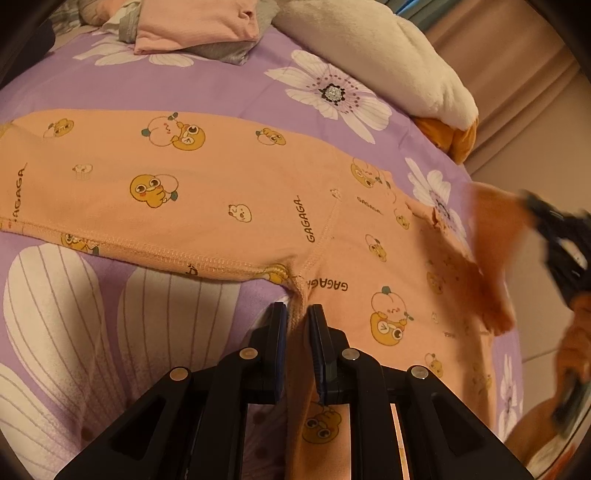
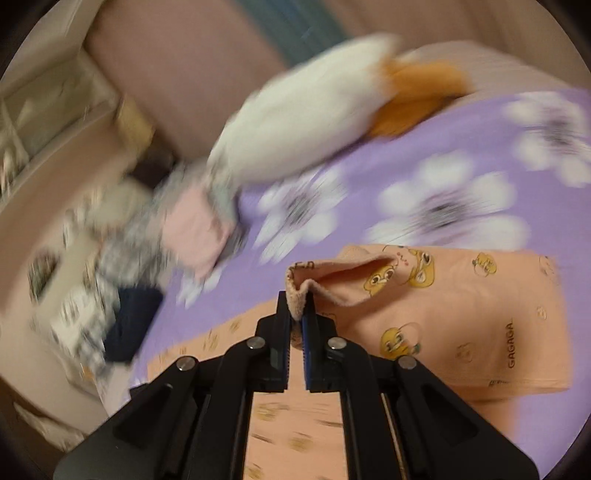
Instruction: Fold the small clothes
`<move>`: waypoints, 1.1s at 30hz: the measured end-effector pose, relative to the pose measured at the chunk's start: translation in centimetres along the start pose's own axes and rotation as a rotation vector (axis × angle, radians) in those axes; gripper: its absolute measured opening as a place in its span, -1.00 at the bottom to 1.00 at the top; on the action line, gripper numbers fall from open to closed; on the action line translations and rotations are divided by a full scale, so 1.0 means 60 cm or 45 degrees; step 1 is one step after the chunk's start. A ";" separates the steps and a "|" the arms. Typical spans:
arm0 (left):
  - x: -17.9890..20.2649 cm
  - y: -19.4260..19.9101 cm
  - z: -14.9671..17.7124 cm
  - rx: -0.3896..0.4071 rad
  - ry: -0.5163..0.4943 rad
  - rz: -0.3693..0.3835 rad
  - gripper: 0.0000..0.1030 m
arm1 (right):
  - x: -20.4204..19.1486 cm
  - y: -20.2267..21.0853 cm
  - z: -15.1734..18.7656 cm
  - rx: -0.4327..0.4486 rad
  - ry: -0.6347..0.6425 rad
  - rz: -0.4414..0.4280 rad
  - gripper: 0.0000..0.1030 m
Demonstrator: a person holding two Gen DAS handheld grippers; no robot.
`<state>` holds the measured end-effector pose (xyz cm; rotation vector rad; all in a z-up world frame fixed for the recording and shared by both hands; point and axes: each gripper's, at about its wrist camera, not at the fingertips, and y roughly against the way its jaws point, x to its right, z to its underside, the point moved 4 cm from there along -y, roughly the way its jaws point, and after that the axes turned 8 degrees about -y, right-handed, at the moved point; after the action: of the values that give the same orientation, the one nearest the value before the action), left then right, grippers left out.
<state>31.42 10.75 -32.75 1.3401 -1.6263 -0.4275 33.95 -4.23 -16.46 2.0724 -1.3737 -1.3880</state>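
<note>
Left wrist view: left gripper (image 1: 297, 321) fingers nipped shut on the peach garment (image 1: 207, 192) at its seam, pinning it to the bed (image 1: 207, 88). Right gripper (image 2: 300, 308) is clamped on a cuff, mid-fold. Next move likely calls for laying that cuff squarely over the body.

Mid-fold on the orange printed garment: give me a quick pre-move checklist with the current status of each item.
1. Left gripper clamped on the orange garment at the seam junction: ok.
2. Right gripper shut on the garment's edge, fabric pinched between the jaws: ok.
3. Lifted edge carried over the garment's body: ok, it arches above the flat part.
4. Rest of the garment flat on the purple floral sheet: ok in the left wrist view.
5. Landing zone clear of the pink folded clothes: ok, they lie apart.
6. Edges aligned for the fold: cannot tell, the right wrist view is blurred.
</note>
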 end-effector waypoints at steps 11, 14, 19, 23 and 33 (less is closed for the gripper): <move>-0.017 0.041 -0.008 -0.028 0.319 0.259 0.17 | 0.064 0.086 0.047 0.012 0.140 0.347 0.16; 0.015 0.074 -0.011 0.044 0.208 0.267 0.22 | 0.145 0.153 0.062 0.157 0.129 0.561 0.36; 0.037 0.075 -0.006 0.037 0.241 0.417 0.23 | 0.280 0.151 0.118 0.156 0.019 0.659 0.33; 0.021 0.045 0.011 -0.043 0.282 0.330 0.23 | 0.326 0.114 0.124 0.079 -0.050 0.778 0.15; 0.011 0.017 0.004 -0.049 0.280 0.300 0.23 | 0.352 0.138 0.080 0.194 -0.283 0.457 -0.49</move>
<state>30.68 10.45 -31.83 1.1087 -1.5599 -0.1635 27.10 -24.66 -24.97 1.6784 -1.8859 -1.4228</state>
